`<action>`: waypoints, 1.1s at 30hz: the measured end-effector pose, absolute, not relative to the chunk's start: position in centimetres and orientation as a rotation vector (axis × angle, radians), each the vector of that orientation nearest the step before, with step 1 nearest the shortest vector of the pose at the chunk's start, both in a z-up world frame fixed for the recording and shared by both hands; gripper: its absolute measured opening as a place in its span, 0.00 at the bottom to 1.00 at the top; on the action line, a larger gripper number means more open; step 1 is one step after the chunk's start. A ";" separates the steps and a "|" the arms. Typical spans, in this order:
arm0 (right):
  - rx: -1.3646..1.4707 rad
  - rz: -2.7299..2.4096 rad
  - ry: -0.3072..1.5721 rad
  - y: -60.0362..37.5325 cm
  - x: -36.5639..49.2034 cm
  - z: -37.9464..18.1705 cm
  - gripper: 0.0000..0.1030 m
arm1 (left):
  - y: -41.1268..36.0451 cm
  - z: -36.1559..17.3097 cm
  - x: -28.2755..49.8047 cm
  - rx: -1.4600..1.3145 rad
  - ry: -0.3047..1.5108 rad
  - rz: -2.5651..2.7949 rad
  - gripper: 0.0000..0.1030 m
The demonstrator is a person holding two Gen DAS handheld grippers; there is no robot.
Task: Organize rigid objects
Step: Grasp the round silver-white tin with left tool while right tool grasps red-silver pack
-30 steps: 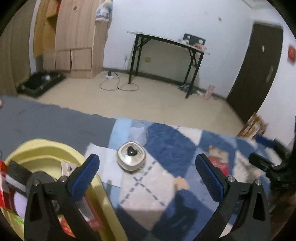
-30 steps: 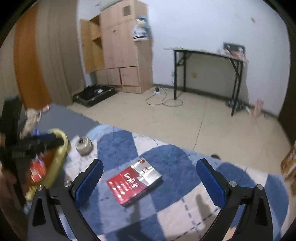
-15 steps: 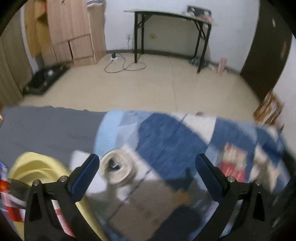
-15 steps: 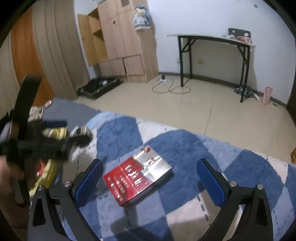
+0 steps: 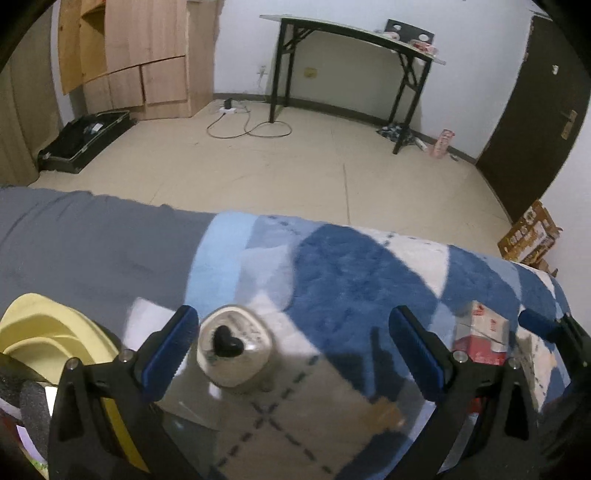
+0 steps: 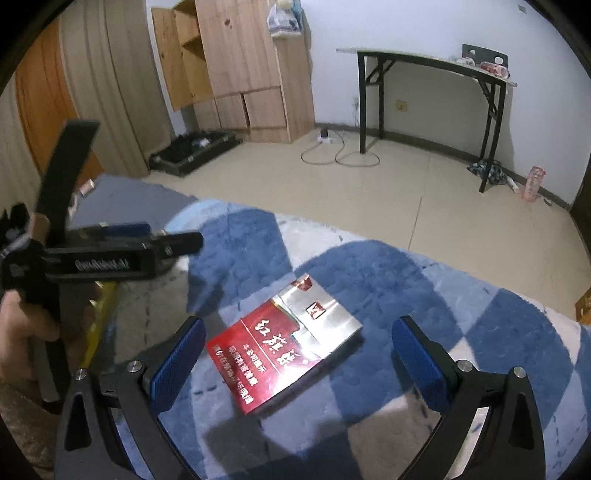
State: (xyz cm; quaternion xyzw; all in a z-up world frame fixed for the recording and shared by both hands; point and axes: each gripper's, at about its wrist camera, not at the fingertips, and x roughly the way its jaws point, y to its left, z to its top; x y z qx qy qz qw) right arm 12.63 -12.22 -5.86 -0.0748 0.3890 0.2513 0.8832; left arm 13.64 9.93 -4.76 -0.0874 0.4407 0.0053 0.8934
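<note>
Small silvery tin (image 5: 234,349) with a black heart on its lid, lying on the blue-and-white checked blanket (image 5: 354,280), just right of the left finger's blue pad (image 5: 166,345) of the left gripper (image 5: 291,350). Closer to that pad than a second ago, when it sat more toward the middle of the gap; sharp again after the blur of half a second back. Not touched by either pad. Left gripper spread wide, nothing between its fingers but the tin near one side.

Red-and-silver packet (image 6: 284,343) flat on the same blanket, lying aslant between the fingers of the right gripper (image 6: 295,354), nearer the left pad (image 6: 179,356). Larger and lower in the right wrist view than a second ago, now level with the pads instead of beyond them. Right gripper also spread wide, clamped on nothing, no contact with the packet. Same packet seen at the right in the left wrist view (image 5: 480,338), beside a blue pad of the right gripper (image 5: 535,325).

Yellow bin (image 5: 55,336) at the lower left, behind the left gripper's left finger, with dark and red items inside, too blurred to name. Less of it in view than a second ago.

Hand (image 6: 22,332) around the left gripper's handle at the left edge of the right wrist view. Grey sheet (image 5: 92,247) left of the blanket; beyond, tan floor, a black-legged table (image 5: 351,33) and wooden cabinets (image 5: 147,55), unchanged.
</note>
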 end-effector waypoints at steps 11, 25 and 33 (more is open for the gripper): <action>-0.195 0.478 0.879 -9.0 14.0 -7.5 1.00 | 10.6 -6.5 14.3 -0.171 0.973 0.024 0.80; -0.167 0.504 0.920 -8.7 14.6 -8.2 0.60 | 9.8 -6.7 14.1 -0.091 0.963 0.021 0.52; -0.165 0.517 0.921 -9.8 14.7 -8.5 0.22 | 8.5 -6.8 14.1 -0.048 0.971 -0.012 0.52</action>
